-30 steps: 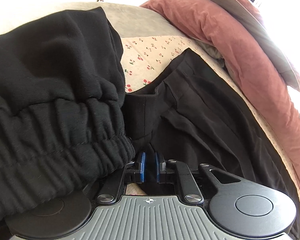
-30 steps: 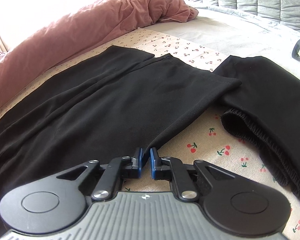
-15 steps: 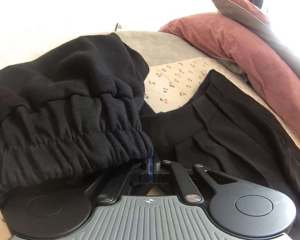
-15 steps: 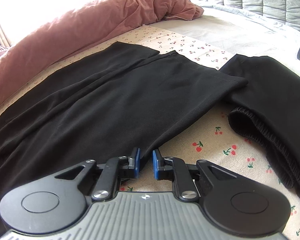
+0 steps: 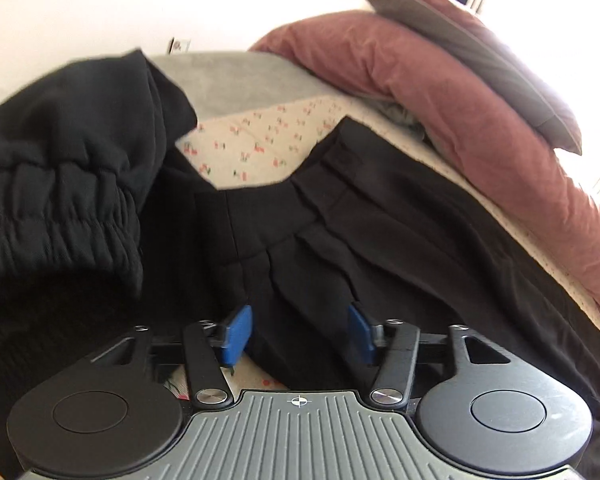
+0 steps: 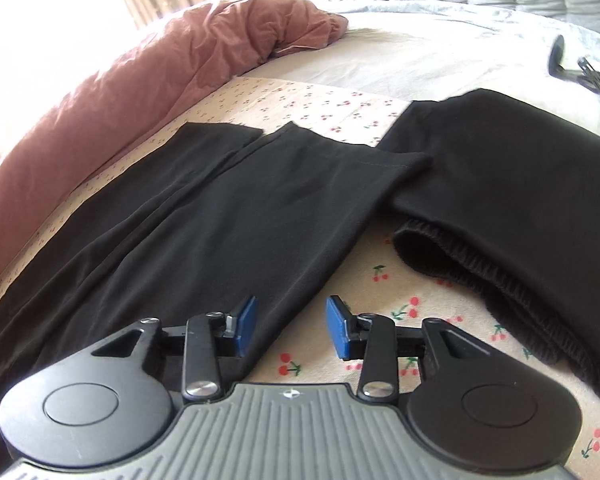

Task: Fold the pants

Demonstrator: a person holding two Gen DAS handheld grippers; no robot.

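The black pants (image 6: 228,216) lie spread flat on the bed's cherry-print sheet (image 6: 380,292), their legs running alongside the pink duvet (image 6: 148,80) and their hems reaching toward a second black garment with an elastic band (image 6: 512,200). The left tongs (image 5: 298,334) are opening over the pants' pleated waist, pads clear of the cloth. The right tongs (image 6: 291,326) are opening too, the leg's edge lying loose between the pads.
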